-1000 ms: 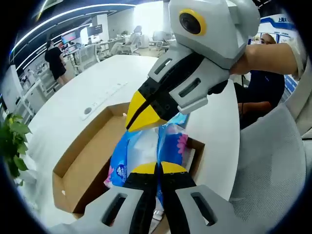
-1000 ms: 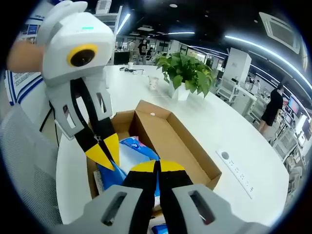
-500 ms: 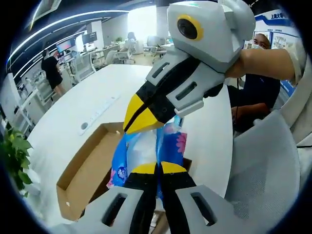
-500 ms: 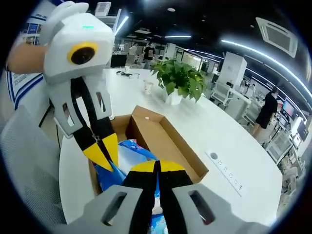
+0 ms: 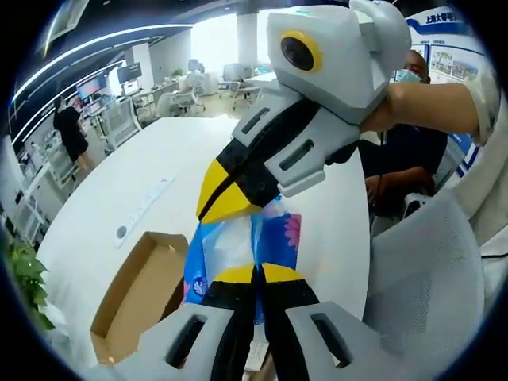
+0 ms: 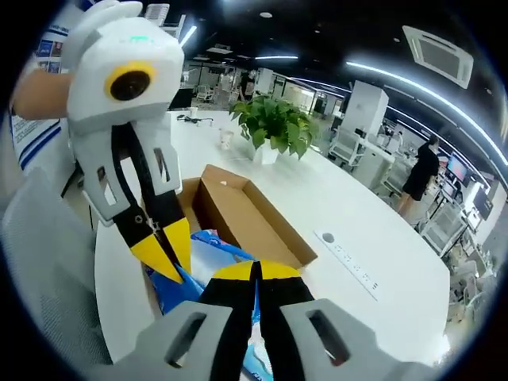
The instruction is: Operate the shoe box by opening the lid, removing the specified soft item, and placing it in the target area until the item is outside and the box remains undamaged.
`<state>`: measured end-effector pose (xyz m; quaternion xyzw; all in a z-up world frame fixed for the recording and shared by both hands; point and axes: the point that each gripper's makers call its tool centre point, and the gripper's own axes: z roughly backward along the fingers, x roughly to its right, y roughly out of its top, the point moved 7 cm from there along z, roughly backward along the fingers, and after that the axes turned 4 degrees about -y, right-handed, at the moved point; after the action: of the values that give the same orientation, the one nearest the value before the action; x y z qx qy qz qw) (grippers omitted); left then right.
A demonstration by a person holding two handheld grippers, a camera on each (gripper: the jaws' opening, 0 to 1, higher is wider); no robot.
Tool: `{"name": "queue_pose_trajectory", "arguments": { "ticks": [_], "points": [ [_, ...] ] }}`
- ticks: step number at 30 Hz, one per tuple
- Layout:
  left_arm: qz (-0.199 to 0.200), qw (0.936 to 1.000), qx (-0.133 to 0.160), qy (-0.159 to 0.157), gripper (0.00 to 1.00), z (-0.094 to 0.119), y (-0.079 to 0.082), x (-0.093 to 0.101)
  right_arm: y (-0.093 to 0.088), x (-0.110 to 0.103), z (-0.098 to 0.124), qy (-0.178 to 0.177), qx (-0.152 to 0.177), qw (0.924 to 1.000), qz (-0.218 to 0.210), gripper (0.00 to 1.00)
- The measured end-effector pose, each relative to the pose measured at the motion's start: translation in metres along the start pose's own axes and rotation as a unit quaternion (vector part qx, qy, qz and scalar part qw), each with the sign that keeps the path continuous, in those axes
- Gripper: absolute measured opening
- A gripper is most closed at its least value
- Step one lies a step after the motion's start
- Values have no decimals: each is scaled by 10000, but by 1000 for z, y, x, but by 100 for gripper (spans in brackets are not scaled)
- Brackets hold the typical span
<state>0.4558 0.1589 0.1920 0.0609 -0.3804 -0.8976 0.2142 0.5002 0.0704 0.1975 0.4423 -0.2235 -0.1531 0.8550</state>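
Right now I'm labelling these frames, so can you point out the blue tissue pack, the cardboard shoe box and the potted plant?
blue tissue pack (image 5: 279,236): left gripper view, on its flower-printed blue wrapper.
cardboard shoe box (image 6: 255,225): right gripper view, on its far side wall.
potted plant (image 6: 272,125): right gripper view, on its green leaves.

The left gripper (image 5: 255,274) and the right gripper (image 6: 255,270) both have their jaws closed together, tips meeting close, each held by a hand (image 5: 413,99).

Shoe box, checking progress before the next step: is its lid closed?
No, the shoe box stands open, its bare brown inside showing on the white table.
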Motion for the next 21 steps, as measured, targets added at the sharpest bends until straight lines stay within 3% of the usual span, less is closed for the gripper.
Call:
{"name": "queue_pose_trajectory", "arguments": {
  "ticks": [7,21],
  "points": [
    [-218,9996,-42,-166,0,-20,24,8,-16,16,21,-222,-34,9997,-137,0],
    [-362,9983,-1,-451,0,-63,55,26,-54,42,56,-497,-171,9980,-351,0]
  ]
}}
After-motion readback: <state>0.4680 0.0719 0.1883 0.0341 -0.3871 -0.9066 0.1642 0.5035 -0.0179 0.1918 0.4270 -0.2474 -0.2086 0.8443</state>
